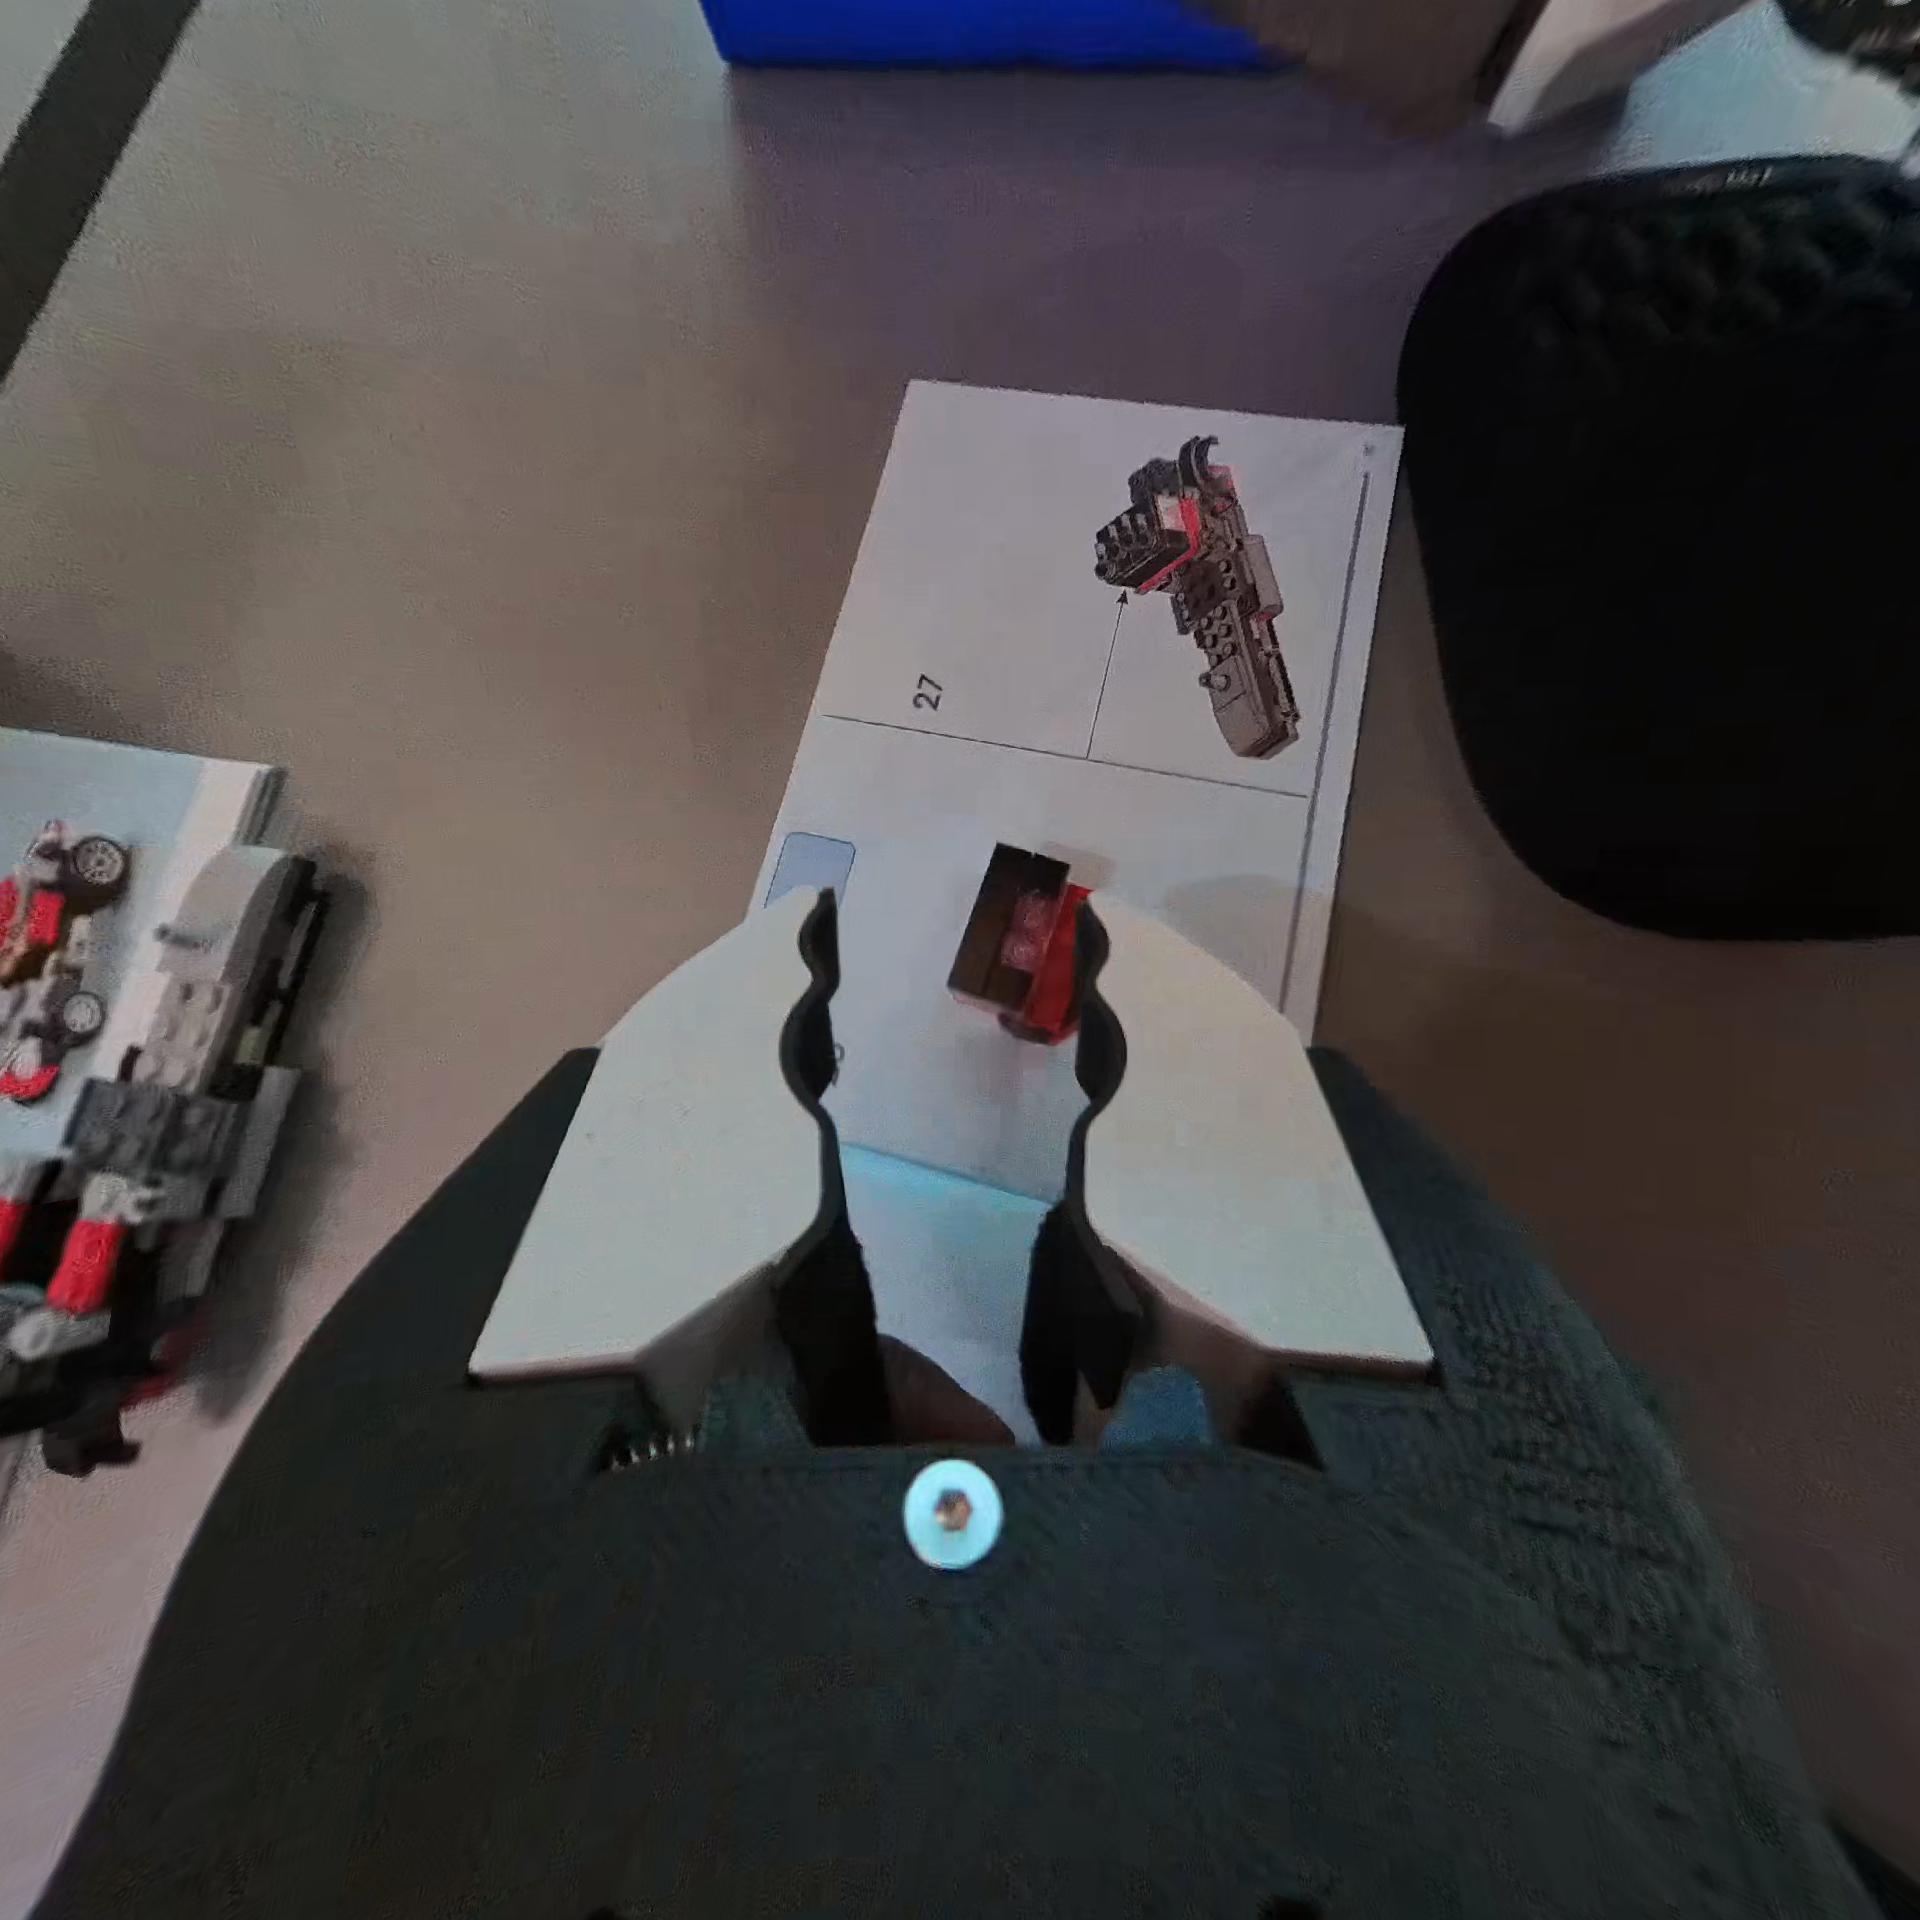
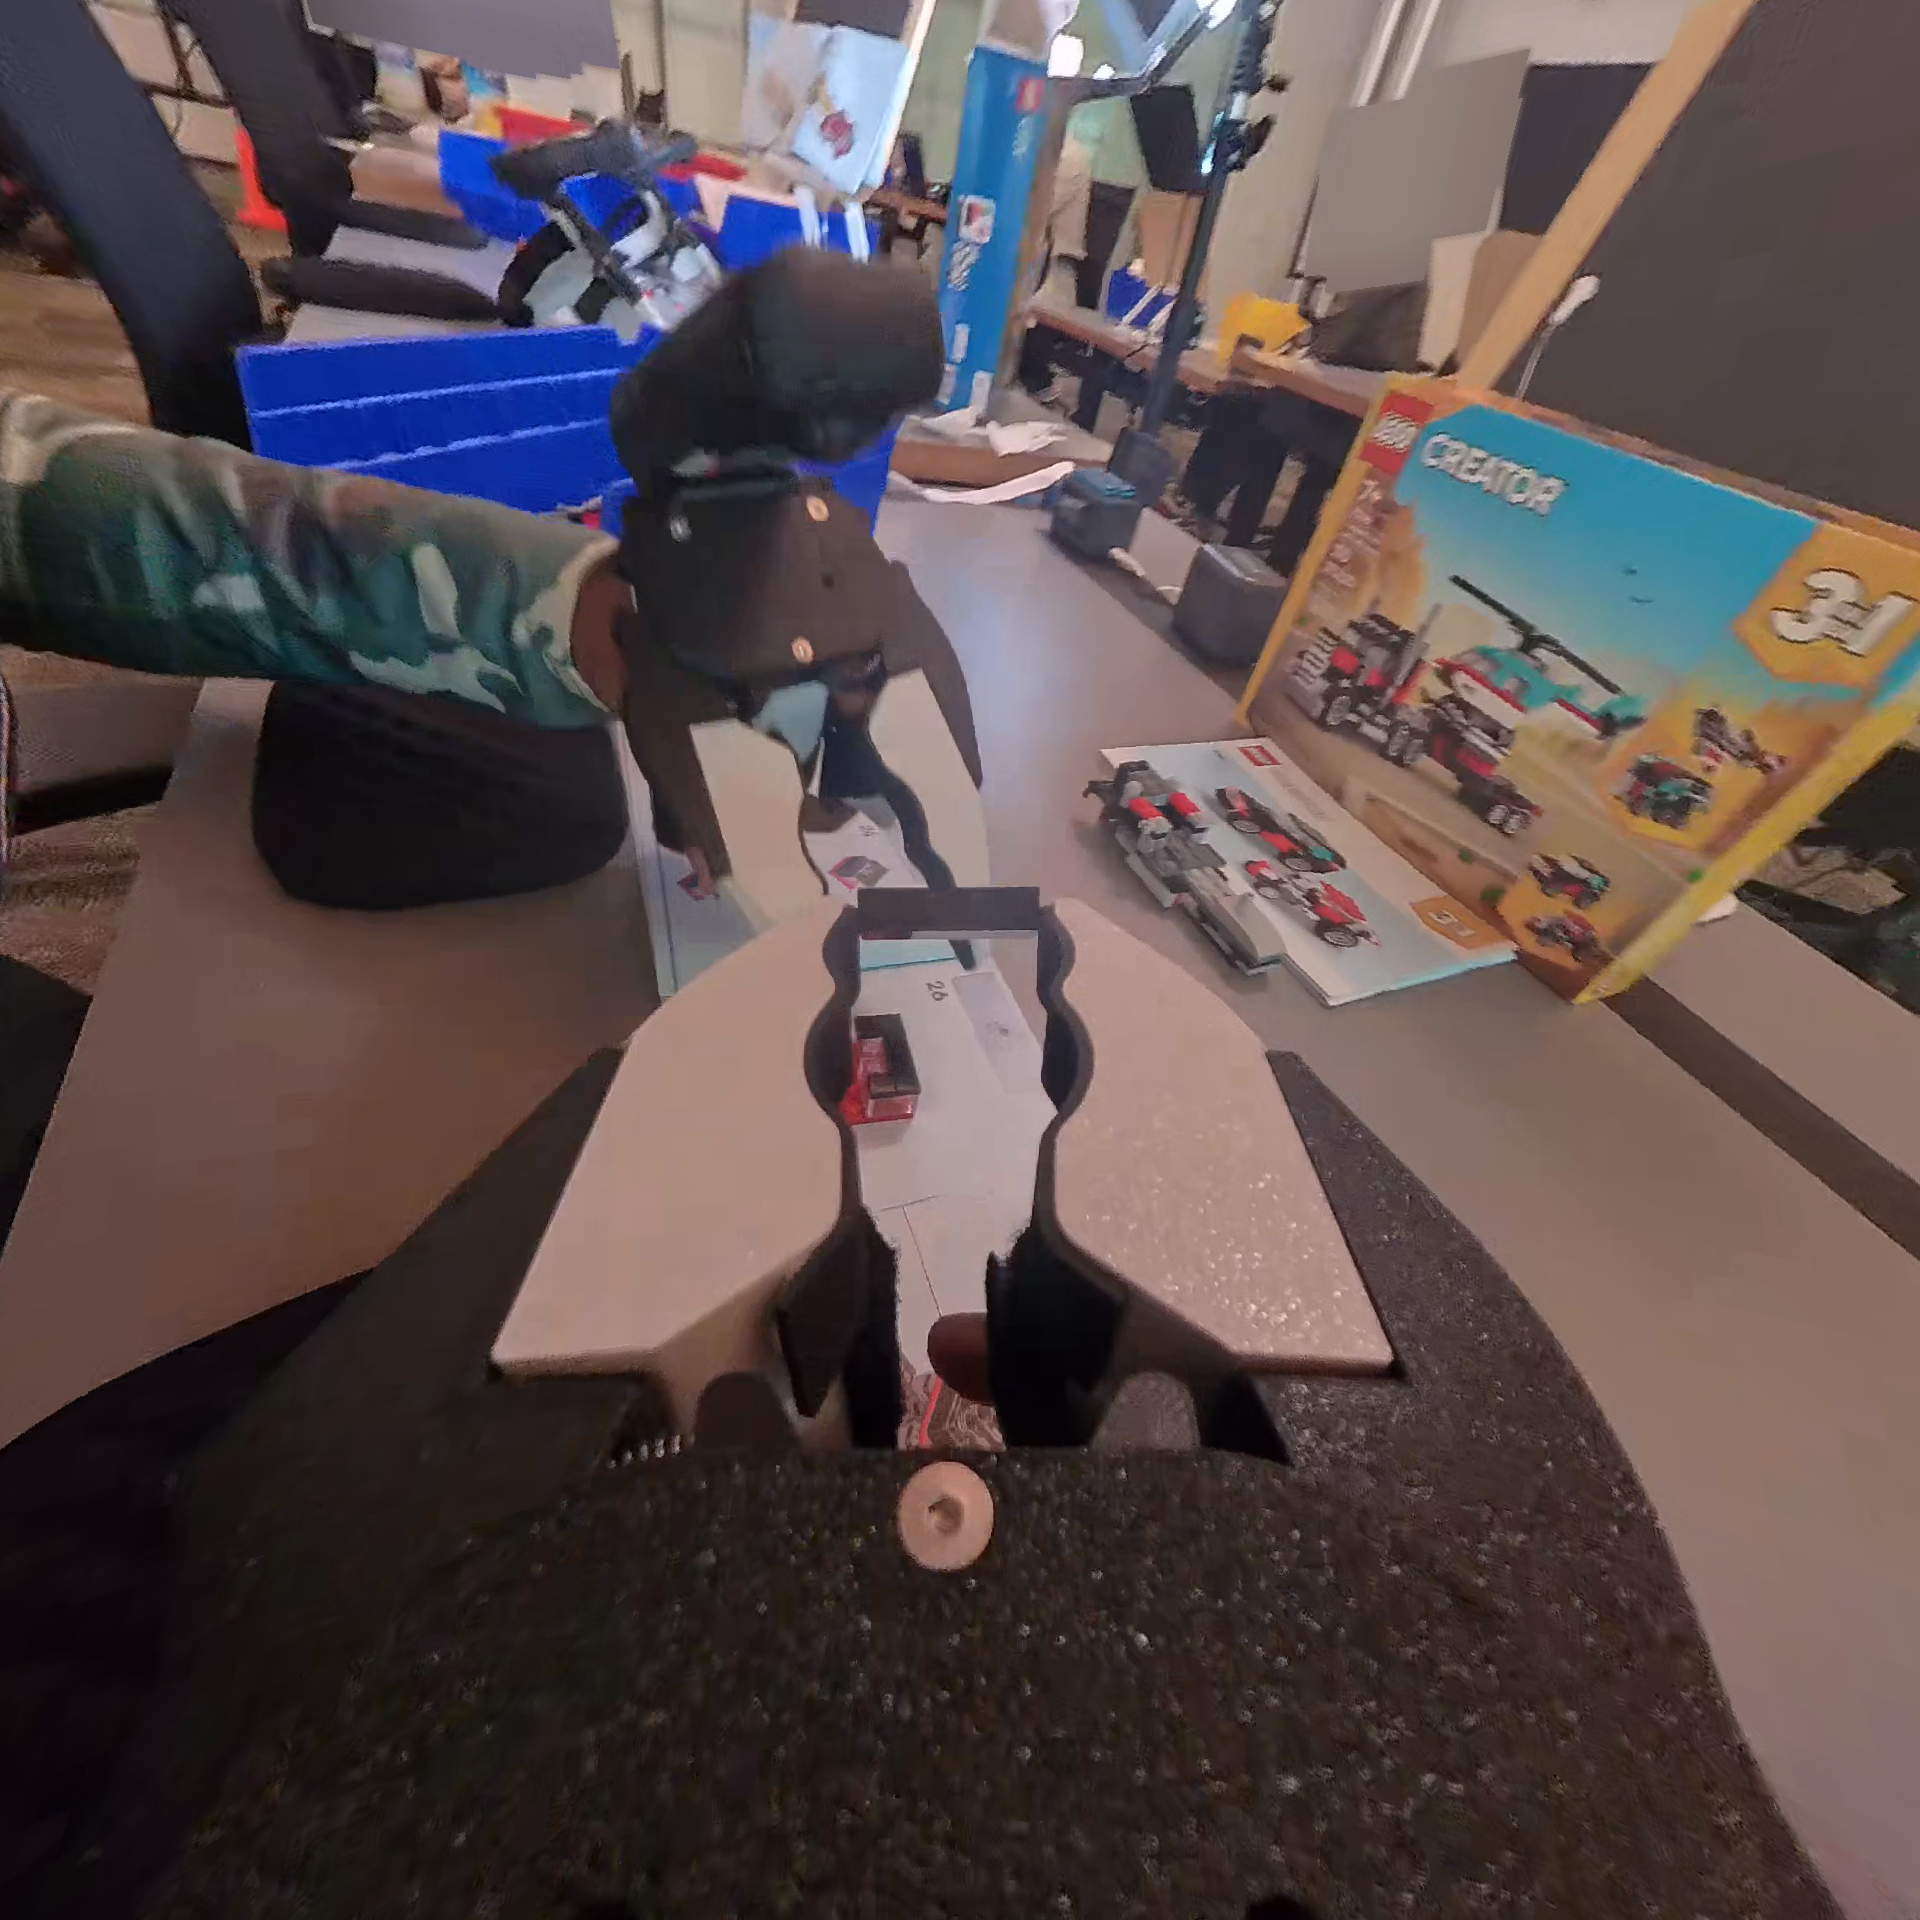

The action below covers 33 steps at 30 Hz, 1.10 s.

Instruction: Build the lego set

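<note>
The left tool (image 1: 956,914) hung released over the instruction booklet (image 1: 1039,582), its jaws wide apart. A small black-and-red sub-assembly (image 1: 1023,951) lay on the page at the tip of one finger, touching it or just beside it; I could not tell which. Nothing was pinched there. The right tool (image 2: 948,914) was clenched on a thin black plate (image 2: 951,906), held flat across its very fingertips. Under it on the page lay a small red-and-black cluster (image 2: 883,1070), and I could not say whether it was the same piece. The half-built truck chassis (image 1: 197,1070) sat well apart on a second booklet, near the set's box (image 2: 1558,675).

The risks, as I judged them:

- The sub-assembly sat off-centre in the left jaws. Closing from there would likely shove it sideways across the slick paper, or tip it, rather than trap it.
- The booklet was loose on the table (image 1: 520,468), so any push could slide the page and carry the piece with it.
- The plate was gripped only at its ends by the tips. Pressing it down onto studs could make it pivot or pop free.
- Pressing a part onto an unheld piece would probably skate it towards the black pouch (image 1: 1683,540).
- The two tools were working close together and might knock each other.
</note>
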{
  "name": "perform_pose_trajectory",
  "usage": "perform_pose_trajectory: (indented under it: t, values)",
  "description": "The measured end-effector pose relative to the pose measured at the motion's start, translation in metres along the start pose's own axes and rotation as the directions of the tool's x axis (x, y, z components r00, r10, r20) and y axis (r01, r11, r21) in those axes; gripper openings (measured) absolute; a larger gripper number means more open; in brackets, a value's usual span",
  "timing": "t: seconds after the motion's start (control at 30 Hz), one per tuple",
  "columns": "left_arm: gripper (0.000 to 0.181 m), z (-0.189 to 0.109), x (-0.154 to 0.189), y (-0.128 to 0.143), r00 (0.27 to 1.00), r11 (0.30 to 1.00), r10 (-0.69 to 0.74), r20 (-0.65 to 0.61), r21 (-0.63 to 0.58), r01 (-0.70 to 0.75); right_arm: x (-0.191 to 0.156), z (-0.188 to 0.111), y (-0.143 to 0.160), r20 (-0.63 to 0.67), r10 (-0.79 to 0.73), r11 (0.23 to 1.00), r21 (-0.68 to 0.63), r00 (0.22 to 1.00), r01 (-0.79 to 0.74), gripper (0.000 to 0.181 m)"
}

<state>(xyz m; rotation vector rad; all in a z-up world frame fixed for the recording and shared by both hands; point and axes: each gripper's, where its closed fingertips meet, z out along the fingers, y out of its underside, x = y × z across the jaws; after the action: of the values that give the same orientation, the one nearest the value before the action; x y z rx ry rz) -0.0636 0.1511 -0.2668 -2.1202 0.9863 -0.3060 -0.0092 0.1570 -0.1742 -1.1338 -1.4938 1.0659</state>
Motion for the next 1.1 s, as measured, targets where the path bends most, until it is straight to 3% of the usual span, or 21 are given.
perform_pose_trajectory:
  t: [0.1,0.2,0.3,0.47,0.6,0.77,0.97,1.1]
  values:
    - [0.045,0.023,-0.001,0.008,0.998,0.994,0.048,-0.051,-0.097,-0.053,0.002,-0.011,0.001,-0.025,0.014,1.0,0.012,1.0,-0.014,0.033]
    - [0.031,0.031,0.01,0.009,0.989,0.993,-0.038,-0.142,-0.119,0.021,0.003,-0.016,0.008,-0.032,0.016,1.0,-0.018,0.999,-0.017,0.033]
    - [0.02,0.028,0.012,0.015,0.986,0.981,-0.102,-0.129,-0.176,0.078,0.004,-0.018,0.011,-0.033,0.015,0.999,-0.037,0.999,-0.016,0.033]
    - [0.019,0.019,0.011,0.019,0.952,0.938,-0.307,-0.004,-0.172,0.301,0.007,-0.018,0.016,-0.029,0.031,0.997,-0.069,0.999,-0.033,0.033]
    - [0.03,0.01,0.022,0.012,0.898,0.896,-0.438,-0.047,-0.099,0.432,0.004,-0.018,0.028,-0.018,0.072,0.987,-0.144,0.997,-0.074,0.033]
    - [0.047,-0.009,0.015,0.011,0.919,0.923,-0.385,-0.084,-0.056,0.381,-0.014,-0.017,0.053,0.059,0.175,0.946,-0.289,0.983,-0.15,0.033]
    - [0.056,-0.008,0.026,0.022,0.947,0.973,-0.212,-0.24,-0.14,0.182,-0.052,0.009,0.075,0.142,0.338,0.866,-0.433,0.93,-0.249,0.033]
    - [0.056,-0.005,0.035,0.04,0.944,0.959,-0.207,-0.257,-0.244,0.144,-0.062,0.032,0.081,0.149,0.365,0.833,-0.494,0.919,-0.251,0.033]
